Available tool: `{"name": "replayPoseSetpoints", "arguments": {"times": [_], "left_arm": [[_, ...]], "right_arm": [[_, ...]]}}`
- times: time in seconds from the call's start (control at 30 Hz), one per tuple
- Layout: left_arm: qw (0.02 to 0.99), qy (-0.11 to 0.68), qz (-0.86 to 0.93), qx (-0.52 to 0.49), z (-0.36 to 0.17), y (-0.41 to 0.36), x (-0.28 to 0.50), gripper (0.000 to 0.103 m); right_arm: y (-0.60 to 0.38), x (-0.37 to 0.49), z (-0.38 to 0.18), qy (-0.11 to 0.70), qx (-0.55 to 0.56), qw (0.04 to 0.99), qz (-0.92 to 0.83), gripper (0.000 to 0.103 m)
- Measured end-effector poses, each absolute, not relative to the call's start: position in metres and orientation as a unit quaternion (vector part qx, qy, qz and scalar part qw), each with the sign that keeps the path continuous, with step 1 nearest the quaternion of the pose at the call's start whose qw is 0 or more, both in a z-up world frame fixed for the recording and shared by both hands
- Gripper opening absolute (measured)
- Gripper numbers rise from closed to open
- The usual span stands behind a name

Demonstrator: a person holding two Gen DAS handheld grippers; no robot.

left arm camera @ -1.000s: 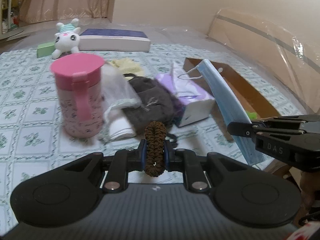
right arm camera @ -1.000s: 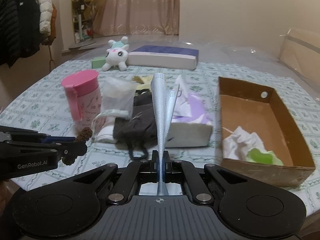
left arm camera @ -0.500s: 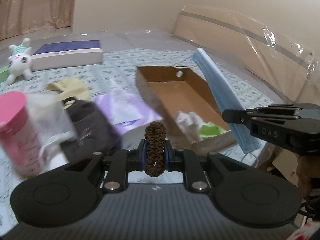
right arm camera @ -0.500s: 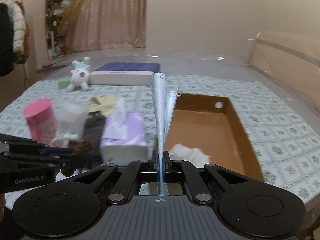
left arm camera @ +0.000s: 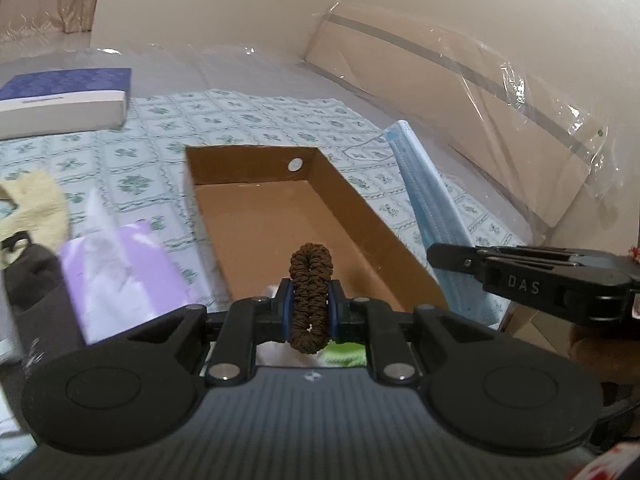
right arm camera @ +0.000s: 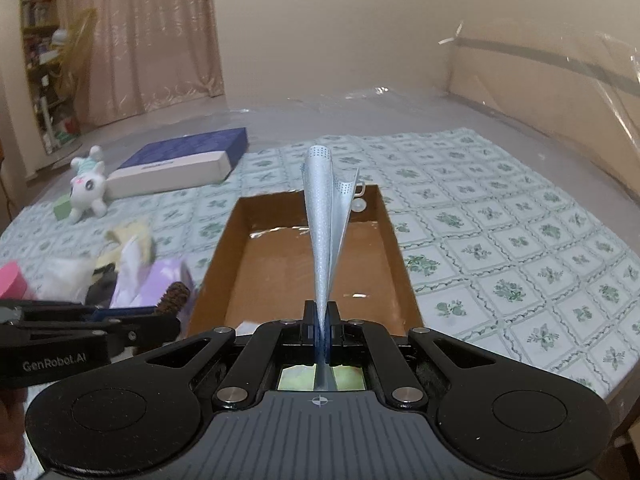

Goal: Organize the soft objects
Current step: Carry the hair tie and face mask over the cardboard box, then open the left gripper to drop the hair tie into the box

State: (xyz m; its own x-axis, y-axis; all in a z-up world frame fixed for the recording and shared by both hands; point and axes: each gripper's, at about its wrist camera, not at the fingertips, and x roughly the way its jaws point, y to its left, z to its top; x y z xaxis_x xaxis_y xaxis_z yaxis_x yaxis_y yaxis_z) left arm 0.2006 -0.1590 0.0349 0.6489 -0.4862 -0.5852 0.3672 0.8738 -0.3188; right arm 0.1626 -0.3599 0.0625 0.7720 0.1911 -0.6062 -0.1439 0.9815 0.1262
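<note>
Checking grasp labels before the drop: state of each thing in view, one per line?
Left gripper: shut on scrunchie, upright.
Right gripper: shut on mask, folded, standing up.
Box: open-topped, white and green soft things at its near end.
Tissue pack: tissue sticking out.
Plush: on its side.
Flat box: closed.

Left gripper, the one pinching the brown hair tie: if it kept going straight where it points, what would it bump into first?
Most likely the bare floor of the cardboard box, which lies straight ahead of the left gripper and its hair tie; depth is uncertain.
</note>
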Motion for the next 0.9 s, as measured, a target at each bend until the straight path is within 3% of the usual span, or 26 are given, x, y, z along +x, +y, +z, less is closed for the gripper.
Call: {"name": "replayPoseSetpoints", "arguments": {"times": [0.47,0.8,0.9], "left_arm": [[0.903,0.349,-0.237,-0.087,0.027,-0.183,0.260,0.018],[0.902,0.354,-0.236,-0.070,0.015,-0.182,0.271,0.040],[0.902,0.358,-0.232,-0.068,0.012,-0.177,0.268,0.052]], "right_arm": [[-0.368,0.228,0.063,0.331,0.045,0.938,0.095,0.003],[-0.375,0.247,0.031,0.367,0.046,0.925,0.082,0.003],[-0.377,0.247,0.023,0.376,0.049,0.922,0.083,0.003]]}}
